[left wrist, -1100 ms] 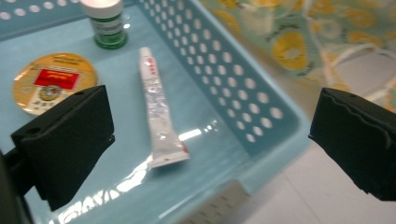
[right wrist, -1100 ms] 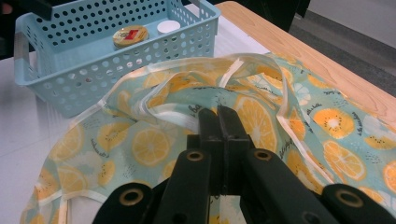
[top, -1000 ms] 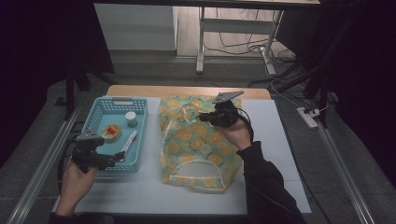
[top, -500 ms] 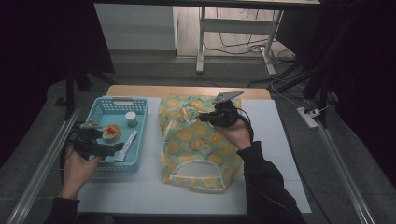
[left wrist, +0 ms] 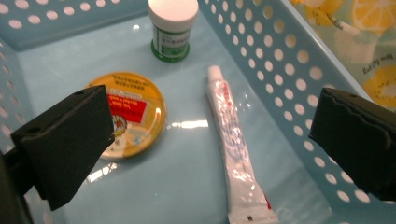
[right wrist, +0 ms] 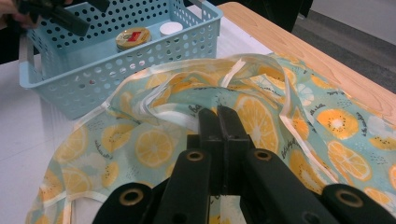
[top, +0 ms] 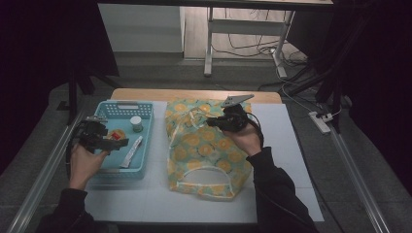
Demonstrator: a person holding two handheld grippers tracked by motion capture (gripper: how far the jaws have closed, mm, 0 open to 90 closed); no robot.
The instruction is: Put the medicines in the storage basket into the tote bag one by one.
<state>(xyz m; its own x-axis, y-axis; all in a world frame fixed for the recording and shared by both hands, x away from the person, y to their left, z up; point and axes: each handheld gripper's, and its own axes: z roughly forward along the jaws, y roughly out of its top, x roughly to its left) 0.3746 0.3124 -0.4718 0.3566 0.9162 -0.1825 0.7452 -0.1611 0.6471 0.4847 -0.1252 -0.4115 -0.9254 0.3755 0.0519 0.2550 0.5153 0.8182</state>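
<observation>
A yellow-and-teal lemon-print bag (top: pixel 204 155) lies flat on the white mat. My right gripper (top: pixel 211 122) is shut on a fold of its upper layer near the mouth, holding it raised; the jaws (right wrist: pixel 218 114) press together on the fabric (right wrist: pixel 154 144). My left gripper (top: pixel 116 142) hovers open inside the blue basket (top: pixel 124 104). Between and below its jaws (left wrist: pixel 212 126) lie a white tube (left wrist: pixel 233 144) and a round yellow tin (left wrist: pixel 135 112). A small white-capped jar (left wrist: pixel 172 28) stands farther back.
The basket's perforated walls (left wrist: pixel 280 60) close in on both sides of the left gripper. The bag (left wrist: pixel 364 28) lies right beside the basket. A wooden table edge (top: pixel 194 93) runs behind the mat, with metal rails along both sides.
My left gripper has moved forward from the basket's near left corner to above the tin and tube. The right gripper and the bag have kept still.
</observation>
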